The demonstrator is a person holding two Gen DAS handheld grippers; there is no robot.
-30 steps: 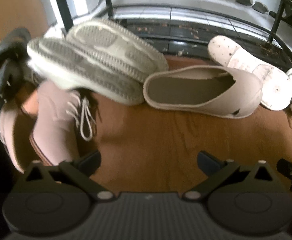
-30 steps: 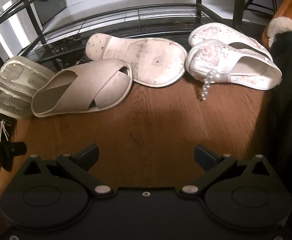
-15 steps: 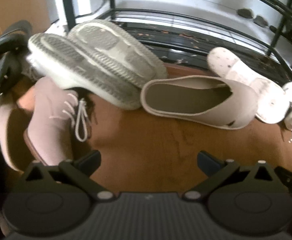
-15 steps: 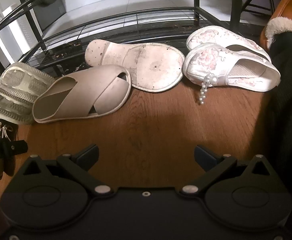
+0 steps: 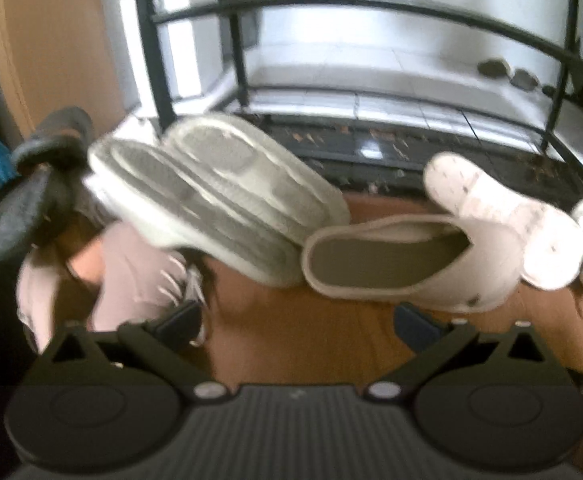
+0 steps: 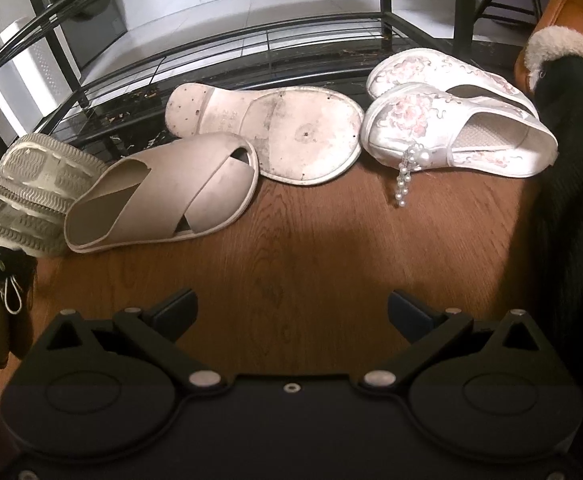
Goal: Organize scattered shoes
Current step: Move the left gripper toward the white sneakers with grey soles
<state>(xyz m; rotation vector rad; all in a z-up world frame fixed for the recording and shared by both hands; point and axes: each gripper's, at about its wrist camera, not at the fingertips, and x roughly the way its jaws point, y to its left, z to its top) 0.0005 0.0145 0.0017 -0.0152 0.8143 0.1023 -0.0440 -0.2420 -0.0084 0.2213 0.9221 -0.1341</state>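
The left hand-held gripper (image 5: pixel 297 318) hangs released above the wooden floor (image 5: pixel 311 344), nothing between its spread fingers. At its 11 o'clock two grey sneakers (image 5: pixel 219 196) lie soles up, one overlapping the other, resting on a pale lace-up shoe (image 5: pixel 139 276) at 10 o'clock. The left view is blurred.

The right hand-held gripper (image 6: pixel 291 310) is likewise released and empty. At its 11 o'clock sits a beige cross-strap slipper (image 6: pixel 163 196), upright, touching an overturned white slipper (image 6: pixel 275 136) at 12 o'clock. At 1 o'clock two floral white shoes (image 6: pixel 451 132) lie side by side, a bead string (image 6: pixel 407 176) dangling from the nearer. Behind the row runs a black metal rack (image 6: pixel 251 44).
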